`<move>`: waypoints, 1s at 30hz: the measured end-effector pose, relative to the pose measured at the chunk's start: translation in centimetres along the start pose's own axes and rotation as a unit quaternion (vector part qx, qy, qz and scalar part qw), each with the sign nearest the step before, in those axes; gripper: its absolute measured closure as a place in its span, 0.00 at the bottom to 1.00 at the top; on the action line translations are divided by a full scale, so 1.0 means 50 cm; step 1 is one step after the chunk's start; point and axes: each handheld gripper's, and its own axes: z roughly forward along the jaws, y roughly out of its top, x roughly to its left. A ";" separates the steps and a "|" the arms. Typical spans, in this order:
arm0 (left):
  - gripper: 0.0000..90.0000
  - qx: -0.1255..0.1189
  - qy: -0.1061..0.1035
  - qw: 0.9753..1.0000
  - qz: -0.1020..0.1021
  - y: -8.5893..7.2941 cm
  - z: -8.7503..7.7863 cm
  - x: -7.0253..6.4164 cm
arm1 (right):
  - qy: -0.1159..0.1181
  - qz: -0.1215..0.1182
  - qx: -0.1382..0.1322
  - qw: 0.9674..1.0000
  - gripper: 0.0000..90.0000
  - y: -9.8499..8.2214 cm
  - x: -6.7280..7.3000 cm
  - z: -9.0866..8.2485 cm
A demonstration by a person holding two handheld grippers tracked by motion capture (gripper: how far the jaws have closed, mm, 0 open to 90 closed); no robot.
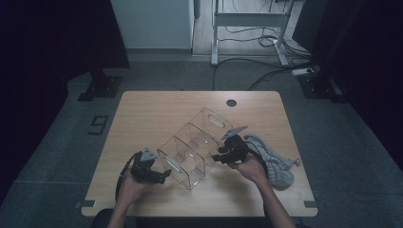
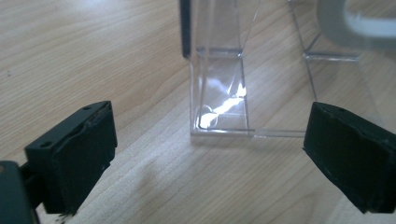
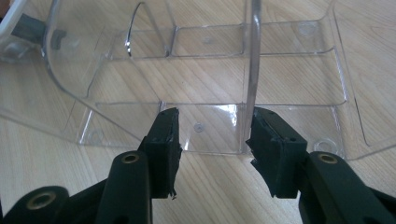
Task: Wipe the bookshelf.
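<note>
Clear divided organizer (image 1: 195, 149) on table (image 1: 142, 114): L gripper (image 1: 154, 173) wide open beside it; R gripper (image 3: 212, 140) part-open at wall edge. Next, likely: close, steady.

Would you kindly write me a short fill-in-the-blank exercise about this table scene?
1. The clear plastic organizer lies on a ____ table.
2. The grey cloth lies on the table beside the person's ____ hand.
3. The left gripper has its jaws ____, nothing between them.

Missing words: wooden; right; open
</note>
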 end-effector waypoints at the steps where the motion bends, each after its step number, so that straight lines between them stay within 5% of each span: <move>1: 0.03 0.001 0.001 1.000 -0.001 -0.001 0.001 0.001 | -0.001 -0.004 0.001 1.000 0.57 0.000 0.003 0.000; 21: 0.05 0.000 0.033 0.999 -0.036 -0.004 0.010 0.053 | 0.003 -0.026 0.020 0.999 0.57 0.005 0.056 0.014; 25: 0.06 -0.001 0.028 0.999 -0.045 -0.006 0.011 0.060 | 0.008 -0.032 0.028 0.999 0.57 0.004 0.061 0.022; 30: 0.04 0.001 0.010 0.999 -0.033 -0.013 -0.011 0.040 | 0.022 -0.021 0.026 0.999 0.53 -0.001 0.055 0.020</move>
